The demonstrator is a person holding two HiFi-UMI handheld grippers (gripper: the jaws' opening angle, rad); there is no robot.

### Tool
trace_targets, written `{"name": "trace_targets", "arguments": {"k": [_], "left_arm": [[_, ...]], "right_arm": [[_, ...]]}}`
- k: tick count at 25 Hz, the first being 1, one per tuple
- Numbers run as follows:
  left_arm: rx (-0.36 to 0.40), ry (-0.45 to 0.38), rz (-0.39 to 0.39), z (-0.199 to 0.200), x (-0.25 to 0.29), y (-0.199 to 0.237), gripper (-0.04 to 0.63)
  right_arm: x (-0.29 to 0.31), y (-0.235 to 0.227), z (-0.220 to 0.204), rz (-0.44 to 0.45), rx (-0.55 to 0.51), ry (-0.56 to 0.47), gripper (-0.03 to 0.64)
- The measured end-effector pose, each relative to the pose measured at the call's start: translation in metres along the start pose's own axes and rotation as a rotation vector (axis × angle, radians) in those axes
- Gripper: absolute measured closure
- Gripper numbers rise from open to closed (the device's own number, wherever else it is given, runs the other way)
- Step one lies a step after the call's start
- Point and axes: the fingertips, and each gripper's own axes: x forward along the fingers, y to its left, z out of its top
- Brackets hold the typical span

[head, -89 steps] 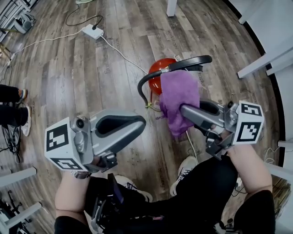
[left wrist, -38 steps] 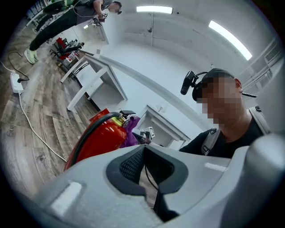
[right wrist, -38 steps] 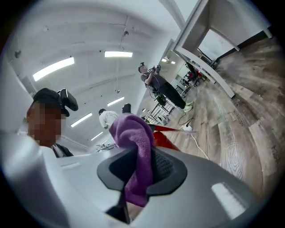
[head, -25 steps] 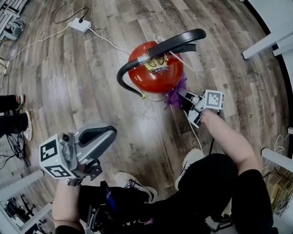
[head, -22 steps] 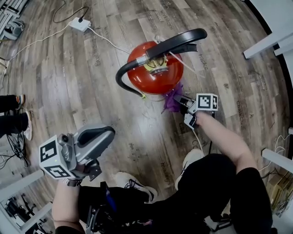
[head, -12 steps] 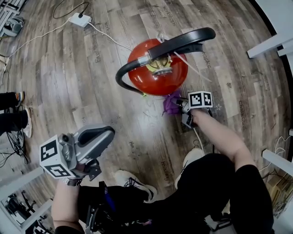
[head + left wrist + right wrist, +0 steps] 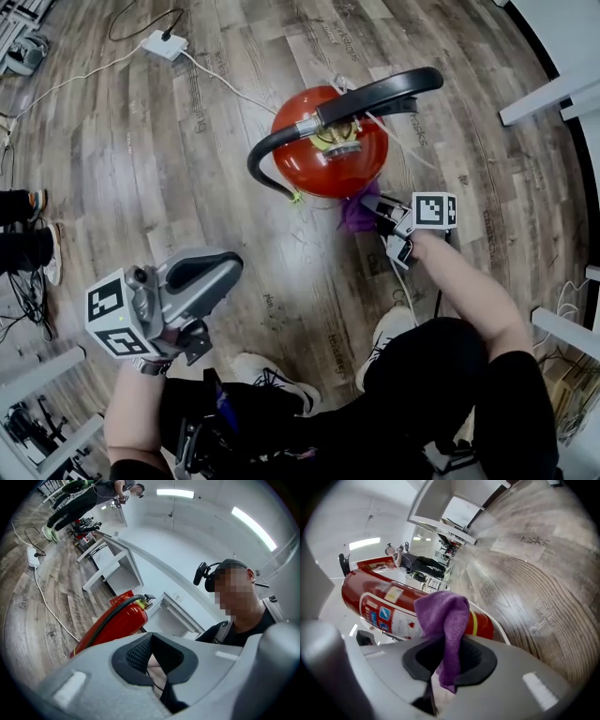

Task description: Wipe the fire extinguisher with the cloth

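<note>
Purple cloth [image 7: 356, 210] pinched in my right gripper [image 7: 372, 205] jaws, against lower side of red fire extinguisher [image 7: 323, 159], upright on floor [image 7: 169, 159], straight ahead. Left gripper [image 7: 232, 266] farther off, jaws clenched, empty.

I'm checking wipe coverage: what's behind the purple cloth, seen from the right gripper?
The red fire extinguisher, showing its label and a yellow band. The cloth, clamped in the right gripper, covers the stretch directly behind it.
</note>
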Motion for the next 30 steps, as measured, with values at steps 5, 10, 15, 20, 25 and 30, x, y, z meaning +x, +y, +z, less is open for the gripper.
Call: {"name": "trace_targets", "arguments": {"k": [5,10,15,20,25,30], "left_arm": [[0.01,-0.019,-0.025,0.006,-0.002,-0.003,0.598],[0.004,-0.035,-0.052,0.008,-0.003,-0.009,0.598],[0.015,-0.055,-0.073,0.011,-0.001,-0.018,0.598],[0.026,-0.067,-0.106,0.012,0.003,-0.033,0.598],[0.033,-0.071,-0.122,0.013,0.004,-0.041,0.598],[0.041,-0.073,-0.133,0.016,0.007,-0.045,0.598]], "right_arm": [[-0.027,0.067,0.024,0.084,-0.065,-0.059,0.552],[-0.055,0.143,0.036,0.211,-0.19,-0.088,0.552],[-0.082,0.204,0.041,0.264,-0.318,-0.092,0.551],[-0.131,0.269,0.051,0.256,-0.472,-0.155,0.551],[-0.152,0.36,0.073,-0.043,-0.976,-0.131,0.552],[-0.136,0.414,0.093,-0.416,-1.717,0.095,0.551]]}}
